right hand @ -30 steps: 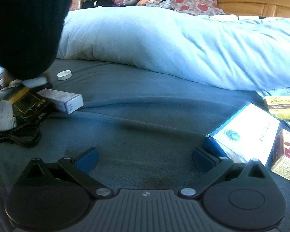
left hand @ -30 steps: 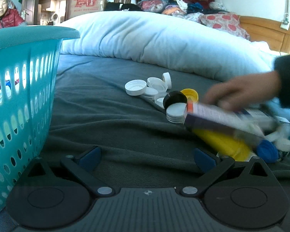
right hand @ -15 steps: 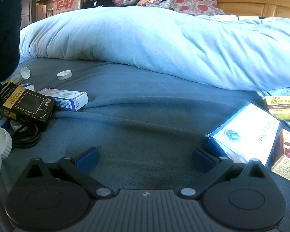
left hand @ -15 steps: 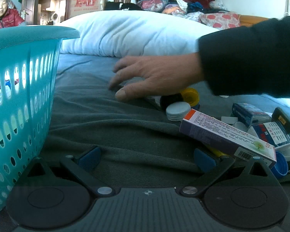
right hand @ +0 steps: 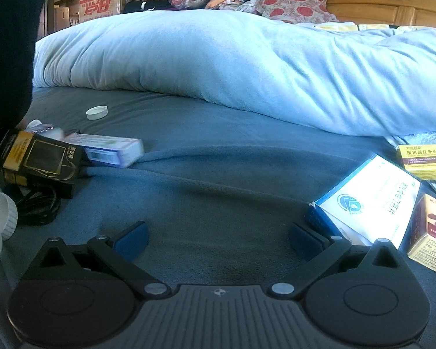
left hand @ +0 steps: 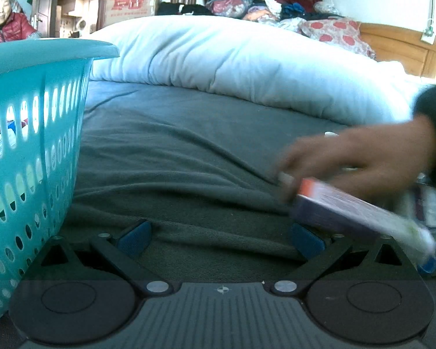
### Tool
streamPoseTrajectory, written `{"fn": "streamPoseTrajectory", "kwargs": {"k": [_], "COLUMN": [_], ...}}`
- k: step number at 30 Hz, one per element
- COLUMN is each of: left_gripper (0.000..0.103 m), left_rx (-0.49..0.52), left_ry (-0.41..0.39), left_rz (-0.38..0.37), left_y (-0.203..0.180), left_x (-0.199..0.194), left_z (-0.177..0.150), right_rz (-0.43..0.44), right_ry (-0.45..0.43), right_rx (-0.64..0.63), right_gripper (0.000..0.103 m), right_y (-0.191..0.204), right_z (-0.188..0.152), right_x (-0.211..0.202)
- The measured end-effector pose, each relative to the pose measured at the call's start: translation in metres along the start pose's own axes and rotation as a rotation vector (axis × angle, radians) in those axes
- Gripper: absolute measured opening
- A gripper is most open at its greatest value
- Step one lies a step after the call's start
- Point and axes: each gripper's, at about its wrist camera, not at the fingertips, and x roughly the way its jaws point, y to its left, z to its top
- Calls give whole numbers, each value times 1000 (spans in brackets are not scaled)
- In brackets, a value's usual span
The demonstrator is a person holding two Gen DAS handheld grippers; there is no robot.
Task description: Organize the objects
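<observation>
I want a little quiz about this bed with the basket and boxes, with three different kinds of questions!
1. True or false: the left gripper is shut on a box.
2. What colour is the basket? A) teal B) red C) yellow
3. Fill in: the lone white cap lies on the grey ____.

Key
1. False. Its jaws stand open with nothing between them; the right gripper is open too. A bare hand, blurred, is over the long box.
2. A.
3. Sheet, in front of the blue duvet.
</observation>
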Motion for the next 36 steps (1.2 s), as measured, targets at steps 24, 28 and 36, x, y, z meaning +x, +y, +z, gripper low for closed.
{"fn": "streamPoseTrajectory", "kwargs": {"k": [24, 28, 36], "left_gripper": [103, 103, 86], "left_rx": [6, 34, -116], "left_ry": [24, 43, -39], "left_rz": [4, 29, 30], "left_y": [0, -4, -1], "left_x": [4, 8, -12], "left_z": [0, 2, 21], "right_rz": [0, 0, 0], "right_ry": [0, 0, -3], "right_rx": [1, 1, 1], "right_gripper": [103, 103, 103], "right_y": [4, 4, 4], "right_z": [-1, -1, 0], "right_x": [-5, -6, -6]}}
